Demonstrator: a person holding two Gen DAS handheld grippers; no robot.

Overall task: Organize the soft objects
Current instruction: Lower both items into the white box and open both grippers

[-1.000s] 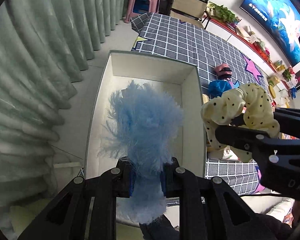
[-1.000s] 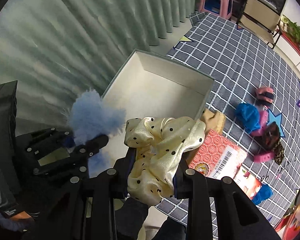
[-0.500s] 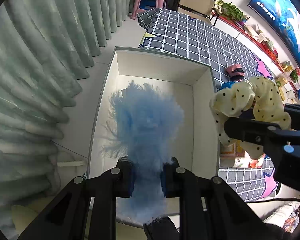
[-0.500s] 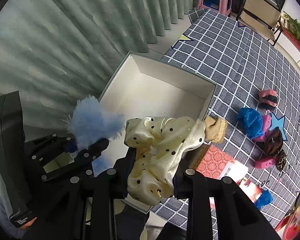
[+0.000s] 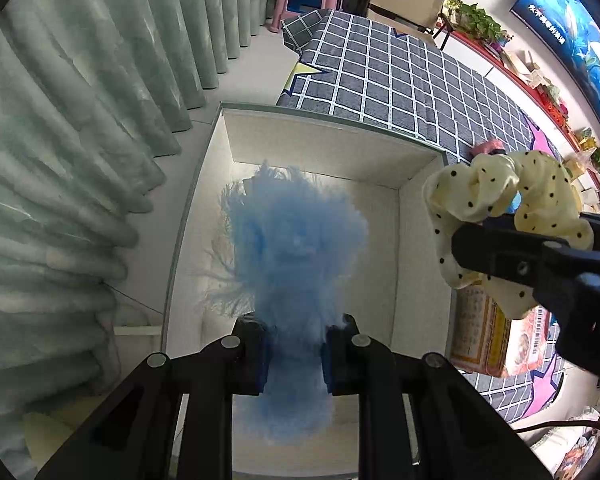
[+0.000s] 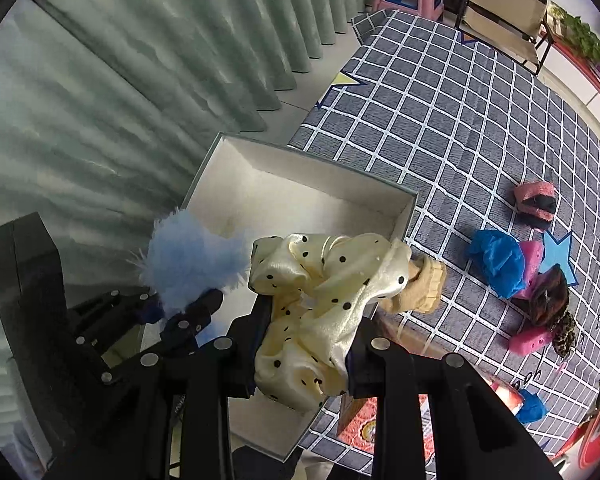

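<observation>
So the fluffy blue scrunchie [image 5: 296, 256] is pinched in the left gripper [image 5: 294, 354] and hangs right over the open white box [image 5: 416, 248], nothing under it but the bare box floor. The cream polka-dot scrunchie [image 6: 320, 300] is in the right gripper [image 6: 308, 360], and that one sits over the box's right-hand wall and corner, not squarely over the inside. The box stands on the floor at the edge of a grey checked rug [image 6: 460, 120], with green curtains [image 5: 80, 140] along its other side.

What could go wrong, I'd guess: if the cream one gets let go where it is, it could land on the rim and flop out onto the rug or onto the red printed packet [image 5: 496, 340] lying just beside the box. Satin is slippery, so it won't hang on the edge. The blue one is the opposite problem: those long fuzzy strands could cling to the pads and it may not drop clean when released. The two grippers are also close together, so they could bump if both go down at once.

Fingers: both pairs are closed in tight on the fabric, squashing each scrunchie at its middle, with fluff and satin bulging out above and below. They touch nothing else.

More soft bits wait on the rug: a blue bundle [image 6: 496, 260], pink pieces [image 6: 534, 200] and a tan scrunchie [image 6: 424, 284] just beside the box.
</observation>
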